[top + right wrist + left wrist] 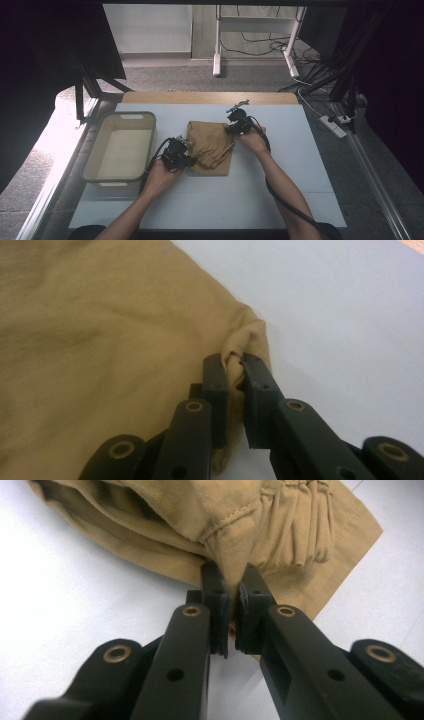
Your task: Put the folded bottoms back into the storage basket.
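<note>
Tan garment (211,146) pinched by both tongs, left (234,607) at gathered waistband, right (235,371) on plain corner, bin (95,155) beside

This looks like a lab or test room. A white table (280,195) stands inside a dark frame (82,95), loose cables (260,45) and a power strip (334,126) lie on the grey carpet (165,80) beyond, near a white stand (255,30).
</note>
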Tool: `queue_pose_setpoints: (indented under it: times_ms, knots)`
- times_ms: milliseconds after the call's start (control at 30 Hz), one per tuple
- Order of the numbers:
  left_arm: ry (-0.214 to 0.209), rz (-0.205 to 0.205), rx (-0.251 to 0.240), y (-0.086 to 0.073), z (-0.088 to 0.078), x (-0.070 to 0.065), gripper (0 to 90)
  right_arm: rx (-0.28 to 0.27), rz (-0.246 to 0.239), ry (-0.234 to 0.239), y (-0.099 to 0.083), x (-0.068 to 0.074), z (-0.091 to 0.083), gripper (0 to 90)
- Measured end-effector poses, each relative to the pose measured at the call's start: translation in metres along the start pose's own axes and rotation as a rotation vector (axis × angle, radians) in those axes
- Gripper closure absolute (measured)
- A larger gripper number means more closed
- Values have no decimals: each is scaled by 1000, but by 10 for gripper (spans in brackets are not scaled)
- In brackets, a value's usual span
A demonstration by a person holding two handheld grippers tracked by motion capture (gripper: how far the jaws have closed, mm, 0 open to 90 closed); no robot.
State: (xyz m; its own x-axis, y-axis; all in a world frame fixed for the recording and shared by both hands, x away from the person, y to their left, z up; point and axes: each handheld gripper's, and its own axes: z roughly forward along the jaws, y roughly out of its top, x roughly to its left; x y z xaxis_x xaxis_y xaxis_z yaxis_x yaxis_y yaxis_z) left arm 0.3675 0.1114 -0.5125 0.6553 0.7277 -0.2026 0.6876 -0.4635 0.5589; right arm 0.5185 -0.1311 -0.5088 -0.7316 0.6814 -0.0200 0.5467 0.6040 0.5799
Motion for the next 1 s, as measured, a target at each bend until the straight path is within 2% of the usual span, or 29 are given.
queue_pose_setpoints:
  times_ms: [200, 467, 1000]
  knots:
    - [23, 8, -26, 3, -7, -4, 841, -15, -7, 19, 1, -1, -7, 823]
    - [13, 2, -56, 5, -14, -5, 842, -51, -16, 52, 5, 1, -21, 824]
    - [0, 16, -105, 8, -29, -10, 842, -114, -26, 66, 13, 5, -42, 827]
